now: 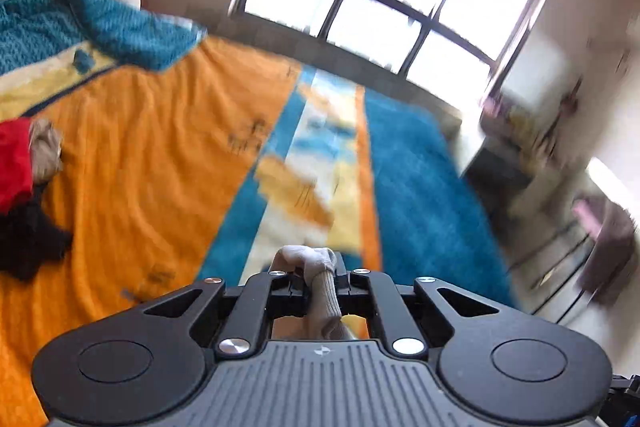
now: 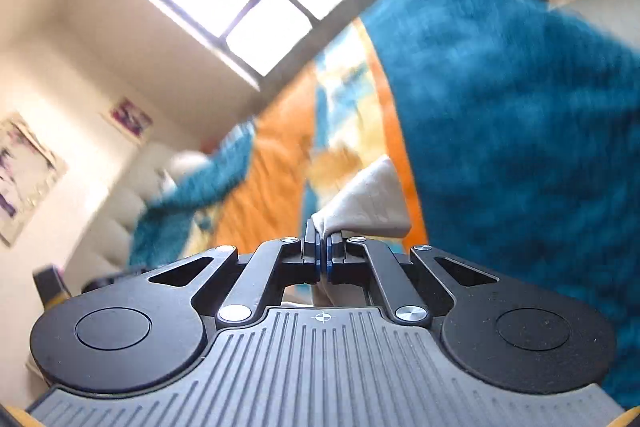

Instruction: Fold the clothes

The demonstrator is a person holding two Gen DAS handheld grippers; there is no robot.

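Both tongs, left tongs (image 1: pixel 316 277) and right tongs (image 2: pixel 324 251), clamp a pale sock (image 1: pixel 320 267) at 12 o'clock, lifted clear of the bed (image 1: pixel 140 147), likely to stretch it for folding.

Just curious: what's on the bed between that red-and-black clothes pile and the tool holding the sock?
Only bare orange blanket lies between the clothes pile and left gripper pinching the sock, in the left wrist view.

Motion blurs the shelves (image 1: pixel 532 131); the red garment (image 1: pixel 14 163) is cut off.
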